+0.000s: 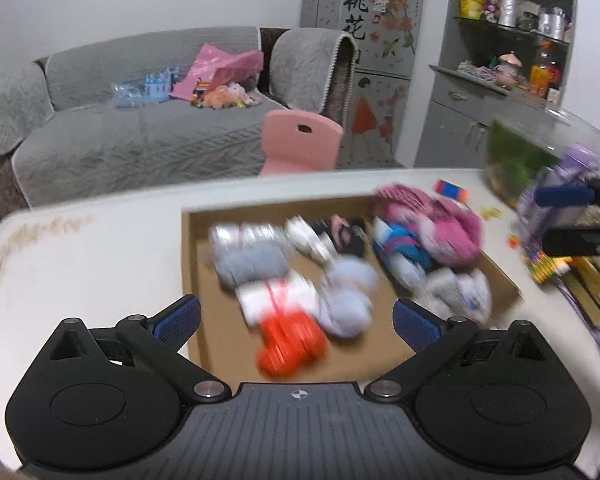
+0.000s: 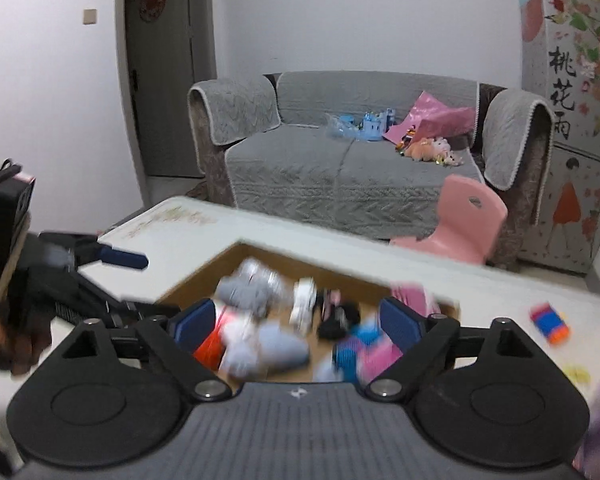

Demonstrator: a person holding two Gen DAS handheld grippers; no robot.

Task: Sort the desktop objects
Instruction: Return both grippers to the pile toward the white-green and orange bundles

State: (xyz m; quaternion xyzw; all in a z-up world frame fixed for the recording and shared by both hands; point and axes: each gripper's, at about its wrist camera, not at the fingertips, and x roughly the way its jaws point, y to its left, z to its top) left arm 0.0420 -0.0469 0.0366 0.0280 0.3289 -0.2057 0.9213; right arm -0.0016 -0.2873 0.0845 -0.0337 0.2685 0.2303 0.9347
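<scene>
cardboard box (image 1: 500, 276) holds many rolled socks (image 1: 252, 266); both tongs (image 1: 296, 320) (image 2: 296, 320) empty, spread wide; clutter (image 1: 452, 191) left on surface (image 1: 80, 264).

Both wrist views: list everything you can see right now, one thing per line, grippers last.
cardboard box: one, brown, open, on the table
rolled socks: a blurred pile, count unclear; grey, white, pink, blue, black, red; inside the box
table: one, white, stained at its far left
small block: one, blue and orange, on the table beyond the box
purple bottle: one, at the table's right end
glass tank: one, green inside, behind the bottle
pink chair: one, behind the table
sofa: one, grey cover, toys and a pink bag on it
left gripper: black, blue pads, open, empty
right gripper: black, blue pads, open, empty
</scene>
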